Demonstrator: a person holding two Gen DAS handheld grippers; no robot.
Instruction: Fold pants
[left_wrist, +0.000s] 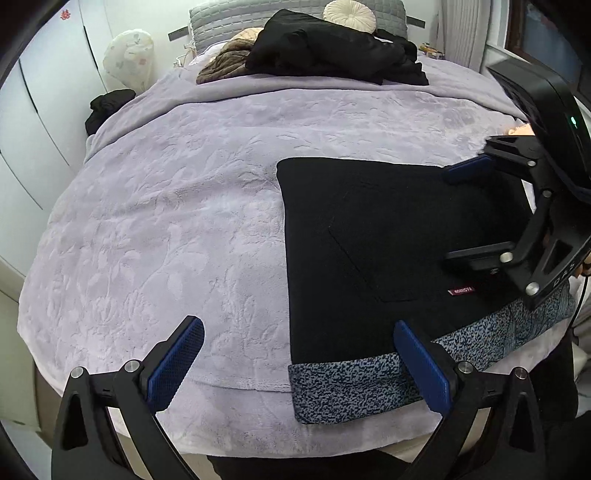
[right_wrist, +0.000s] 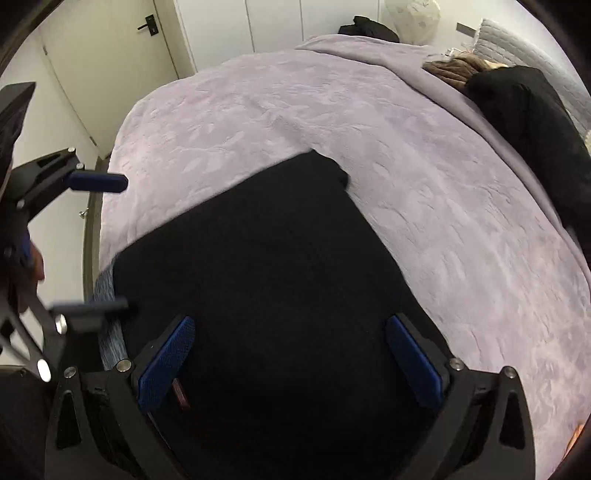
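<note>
You are working over a bed spread with a lilac embossed blanket (left_wrist: 166, 206); white wardrobe doors (left_wrist: 40, 110) stand at 9 o'clock in the left wrist view, and a grey quilted headboard (left_wrist: 229, 22) with a round cream cushion (left_wrist: 349, 14) sits at 12. A heap of dark clothes (left_wrist: 332, 48) lies at the head of the bed. The black pants (left_wrist: 388, 236) lie folded flat near the bed's near edge, at 3 to 5 o'clock, their speckled grey waistband (left_wrist: 354, 384) toward you.

Your left gripper (left_wrist: 299, 365) is spread wide, one finger over bare blanket, the other over the waistband, holding nothing. Your right gripper (right_wrist: 290, 362) also stands released, hovering over the pants; whether its fingers touch the cloth is unclear. The pants' small red label (left_wrist: 461, 291) is too small to read.

Only the right wrist view shows the door with its black handle (right_wrist: 147, 26).
</note>
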